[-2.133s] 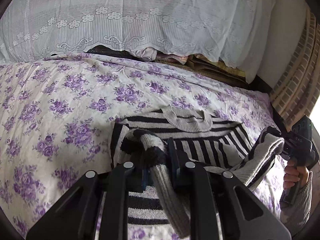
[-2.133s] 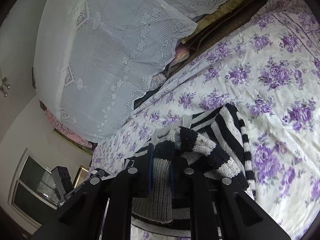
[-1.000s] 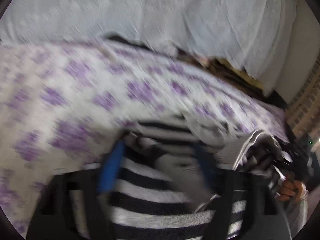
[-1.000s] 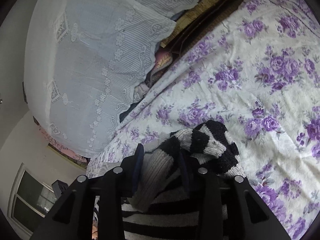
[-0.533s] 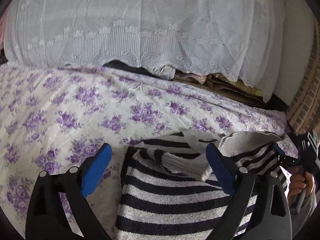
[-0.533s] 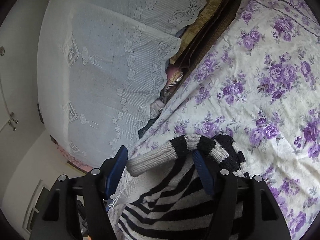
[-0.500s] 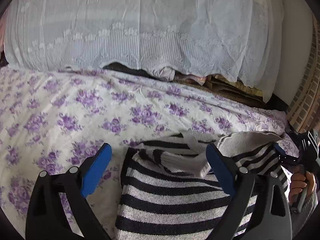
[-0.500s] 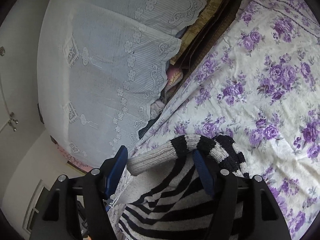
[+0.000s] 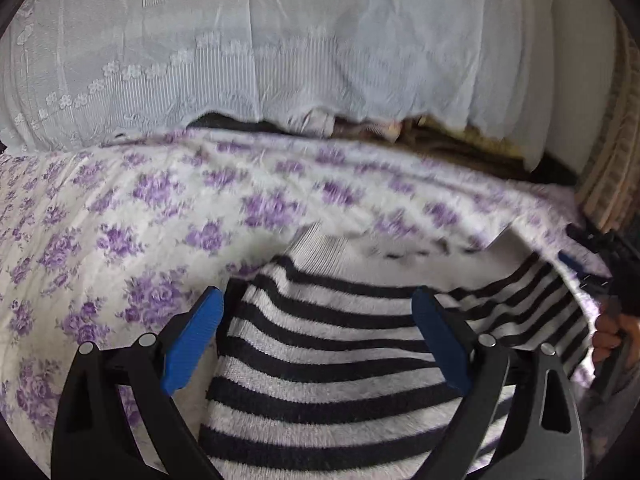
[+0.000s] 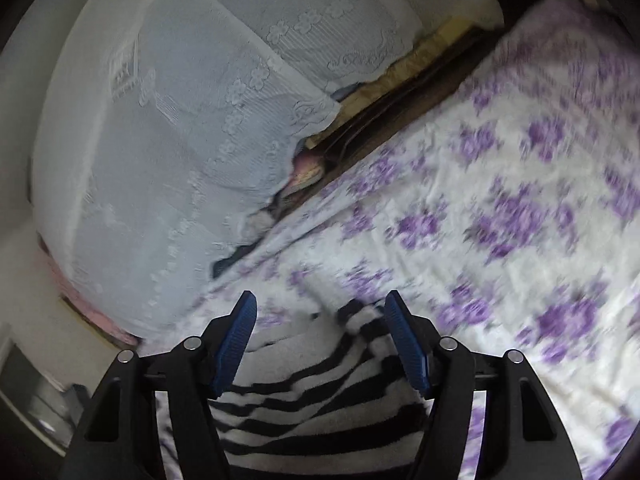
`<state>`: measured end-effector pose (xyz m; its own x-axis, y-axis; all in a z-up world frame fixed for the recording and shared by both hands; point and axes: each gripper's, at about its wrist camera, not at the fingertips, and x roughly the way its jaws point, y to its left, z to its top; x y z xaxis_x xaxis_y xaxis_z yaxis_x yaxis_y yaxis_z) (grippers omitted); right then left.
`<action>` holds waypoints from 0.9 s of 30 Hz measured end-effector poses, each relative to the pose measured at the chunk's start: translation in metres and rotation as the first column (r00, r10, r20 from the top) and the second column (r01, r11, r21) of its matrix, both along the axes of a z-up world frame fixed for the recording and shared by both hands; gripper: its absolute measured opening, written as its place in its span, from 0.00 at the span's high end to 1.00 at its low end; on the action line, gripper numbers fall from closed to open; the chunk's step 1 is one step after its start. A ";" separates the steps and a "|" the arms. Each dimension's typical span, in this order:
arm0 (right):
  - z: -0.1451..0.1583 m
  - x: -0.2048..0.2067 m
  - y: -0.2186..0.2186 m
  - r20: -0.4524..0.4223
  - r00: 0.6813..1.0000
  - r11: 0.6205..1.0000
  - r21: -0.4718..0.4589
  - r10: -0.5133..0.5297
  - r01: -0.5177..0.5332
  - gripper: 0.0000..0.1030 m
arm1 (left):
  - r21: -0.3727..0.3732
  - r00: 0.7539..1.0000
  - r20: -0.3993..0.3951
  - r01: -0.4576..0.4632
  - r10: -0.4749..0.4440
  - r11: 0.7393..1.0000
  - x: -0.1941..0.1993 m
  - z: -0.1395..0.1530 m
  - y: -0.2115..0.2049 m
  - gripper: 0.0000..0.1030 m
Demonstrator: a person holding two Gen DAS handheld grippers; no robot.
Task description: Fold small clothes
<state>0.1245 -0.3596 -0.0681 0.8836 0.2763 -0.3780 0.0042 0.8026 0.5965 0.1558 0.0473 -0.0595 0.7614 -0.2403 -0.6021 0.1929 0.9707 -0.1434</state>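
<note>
A black-and-white striped knit sweater [image 9: 332, 344] lies on the purple-flowered bedsheet [image 9: 140, 208], with a sleeve folded across its upper part. My left gripper [image 9: 316, 312] is open and empty, its blue pads spread wide just above the sweater. My right gripper [image 10: 320, 324] is open and empty over the sweater's right edge [image 10: 320, 400]. The right gripper and the hand holding it show at the far right of the left wrist view [image 9: 612, 280].
A white lace cover [image 9: 280, 48] drapes over a stack of bedding along the back of the bed, also in the right wrist view [image 10: 180, 120]. Folded blankets [image 9: 460, 148] peek out under it. A brick-patterned wall [image 9: 616, 168] stands at right.
Both grippers opened and let go of the sleeves, which now lie folded on the sweater. Both grippers have drawn back and lowered closer to the sweater body.
</note>
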 end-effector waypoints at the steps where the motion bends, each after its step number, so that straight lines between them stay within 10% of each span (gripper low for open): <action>1: 0.000 0.002 0.003 0.001 1.000 1.000 0.010 0.024 -0.024 0.62 | -0.008 1.000 -0.023 -0.004 0.004 1.000 0.006 -0.001 -0.001 0.10; 5: 0.004 0.025 0.037 0.000 0.982 0.982 -0.003 0.188 -0.188 0.67 | -0.075 0.995 -0.077 0.058 -0.064 0.995 0.023 0.003 -0.012 0.08; 9: -0.024 0.069 0.043 -0.135 0.972 0.981 0.033 0.195 -0.192 0.66 | 0.072 0.988 -0.156 0.005 0.007 0.997 0.061 -0.015 -0.037 0.07; 13: -0.048 0.073 -0.003 -0.168 0.979 0.983 0.166 0.112 -0.084 0.94 | 0.148 0.947 -0.289 -0.098 0.138 0.984 0.095 -0.051 -0.022 0.07; 15: -0.049 0.059 -0.031 -0.148 0.989 0.986 0.164 0.004 0.021 0.87 | 0.047 0.943 -0.302 -0.134 0.142 0.990 0.096 -0.049 -0.002 0.07; 16: -0.051 0.048 -0.048 -0.181 0.979 0.980 0.160 -0.091 0.121 0.64 | 0.024 0.945 -0.288 -0.154 0.154 0.988 0.094 -0.046 0.005 0.07; 19: -0.050 0.026 -0.063 -0.119 0.986 0.959 0.247 -0.115 0.141 0.61 | 0.036 0.922 -0.286 -0.264 0.263 0.964 0.086 -0.045 0.023 0.08; 23: 0.002 0.007 -0.006 0.042 0.999 0.996 0.080 0.032 -0.035 0.61 | -0.016 0.976 -0.169 -0.139 0.135 0.990 0.046 -0.019 0.014 0.07; 27: 0.005 0.010 0.080 0.017 0.925 0.923 0.067 0.379 -0.379 0.60 | -0.057 0.988 -0.133 0.073 -0.080 0.996 0.016 -0.007 -0.022 0.06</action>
<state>0.1340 -0.2791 -0.0635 0.7093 0.6156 -0.3433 -0.2945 0.7013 0.6492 0.1716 0.0257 -0.0663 0.6519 -0.3283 -0.6836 0.2416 0.9444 -0.2232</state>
